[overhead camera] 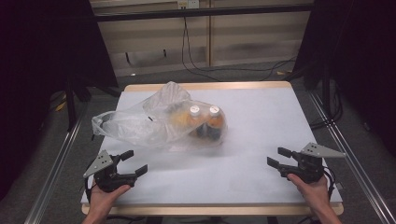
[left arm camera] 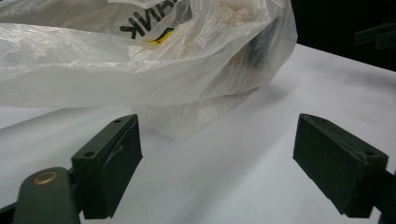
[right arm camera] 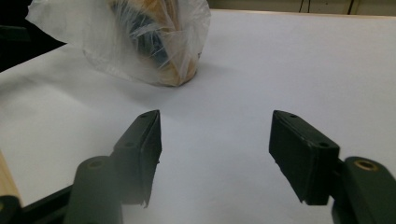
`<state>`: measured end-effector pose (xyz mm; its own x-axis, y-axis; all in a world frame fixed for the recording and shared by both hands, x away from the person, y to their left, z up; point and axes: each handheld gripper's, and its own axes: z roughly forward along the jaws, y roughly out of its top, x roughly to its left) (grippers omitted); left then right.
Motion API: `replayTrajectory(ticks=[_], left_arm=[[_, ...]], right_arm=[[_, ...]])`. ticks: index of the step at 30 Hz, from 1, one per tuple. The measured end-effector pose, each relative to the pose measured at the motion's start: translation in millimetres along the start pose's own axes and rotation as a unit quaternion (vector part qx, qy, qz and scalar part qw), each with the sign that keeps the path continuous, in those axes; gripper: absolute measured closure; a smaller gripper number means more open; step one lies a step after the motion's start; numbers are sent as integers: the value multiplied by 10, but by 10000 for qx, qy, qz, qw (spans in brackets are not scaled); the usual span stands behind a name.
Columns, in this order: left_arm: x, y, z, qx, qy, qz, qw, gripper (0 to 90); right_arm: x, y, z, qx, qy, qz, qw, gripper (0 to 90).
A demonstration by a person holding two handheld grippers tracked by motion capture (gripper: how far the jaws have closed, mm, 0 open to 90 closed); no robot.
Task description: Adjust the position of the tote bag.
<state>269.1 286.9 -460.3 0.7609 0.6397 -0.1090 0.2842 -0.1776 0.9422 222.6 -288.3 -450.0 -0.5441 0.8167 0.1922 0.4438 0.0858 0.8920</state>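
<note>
Bottles lie in the bag (mid-table, left of centre).

Count on table: 1 clear plastic bag, lying on its side. Inside the bag: 2 bottles with white caps, side by side, contents orange-brown. 2 white caps visible through the film. Handheld grippers: 2, namely 1 left gripper and 1 right gripper. Hands: 2.

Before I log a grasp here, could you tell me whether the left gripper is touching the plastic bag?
Apart. In the left gripper view, bare white table lies between the open left gripper and the plastic bag; the high view shows the same gap.
</note>
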Motion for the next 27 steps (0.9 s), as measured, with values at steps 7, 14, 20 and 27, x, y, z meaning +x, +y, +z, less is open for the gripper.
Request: replayTrajectory(ticks=[7,14,20,27], left_arm=[[-8,-3,-27,55,-150,-78,9998,214],[-26,11,-42,82,-103,23,9999,311],[-30,27,-59,58,-105,54,9999,354],[-12,130,-55,-106,-162,-15,9998,424]], right_arm=[[118,72,113,141,284,-184,9993,446],[241,158,234,252,505,-331,9979,521],[349,249,355,305,773,-460,9955,578],[483,388,511,301,989,-624,9927,603]])
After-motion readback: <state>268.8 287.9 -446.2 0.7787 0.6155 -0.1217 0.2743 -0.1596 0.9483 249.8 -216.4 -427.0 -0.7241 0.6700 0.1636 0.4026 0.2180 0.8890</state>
